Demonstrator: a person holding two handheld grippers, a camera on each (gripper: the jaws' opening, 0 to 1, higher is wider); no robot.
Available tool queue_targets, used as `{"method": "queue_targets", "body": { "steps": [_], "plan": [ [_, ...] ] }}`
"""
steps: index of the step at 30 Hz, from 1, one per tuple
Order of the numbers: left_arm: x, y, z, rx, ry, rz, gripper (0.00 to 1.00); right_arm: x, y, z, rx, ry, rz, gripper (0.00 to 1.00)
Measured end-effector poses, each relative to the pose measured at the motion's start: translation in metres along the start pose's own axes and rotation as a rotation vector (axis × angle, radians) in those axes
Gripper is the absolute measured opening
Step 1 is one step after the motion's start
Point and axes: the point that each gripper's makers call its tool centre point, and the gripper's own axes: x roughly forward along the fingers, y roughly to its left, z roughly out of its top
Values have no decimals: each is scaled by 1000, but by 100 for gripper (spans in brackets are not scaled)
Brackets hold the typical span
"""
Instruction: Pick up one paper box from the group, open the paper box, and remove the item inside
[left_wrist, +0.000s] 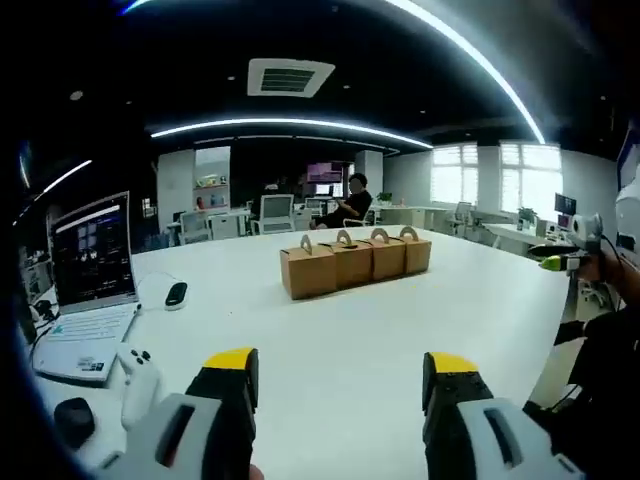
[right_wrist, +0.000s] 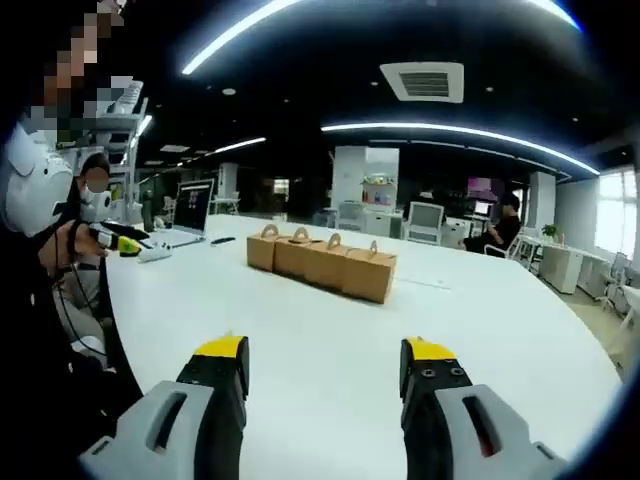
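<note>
White table (left_wrist: 330, 330) bears four paper boxes (left_wrist: 355, 262); both tools agape

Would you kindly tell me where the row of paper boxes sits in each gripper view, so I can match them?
Left gripper view: boxes centre, on the white table, beyond the open claw.
Right gripper view: boxes centre, slightly left, mid-table.
Shared landmark: the open laptop, at far left there, small behind the boxes here.

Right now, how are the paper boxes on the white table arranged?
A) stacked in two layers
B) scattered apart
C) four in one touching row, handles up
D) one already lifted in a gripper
C: the four paper boxes sit side by side in one row on the table, handles up, while the left gripper and right gripper are open and hold nothing.
</note>
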Motion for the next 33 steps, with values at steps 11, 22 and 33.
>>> {"method": "queue_targets", "body": {
  "steps": [11,22,33],
  "plan": [
    [-1,0,1,-4,-3,5,67,-1,1,-3,-4,12,8,62],
    [-2,-3,2,-4,-4,2,67,-3,2,-5,-2,14,7,62],
    [-4,-7,3,1,-4,-2,67,-5,5,-7,-5,21,11,62]
  ]
}}
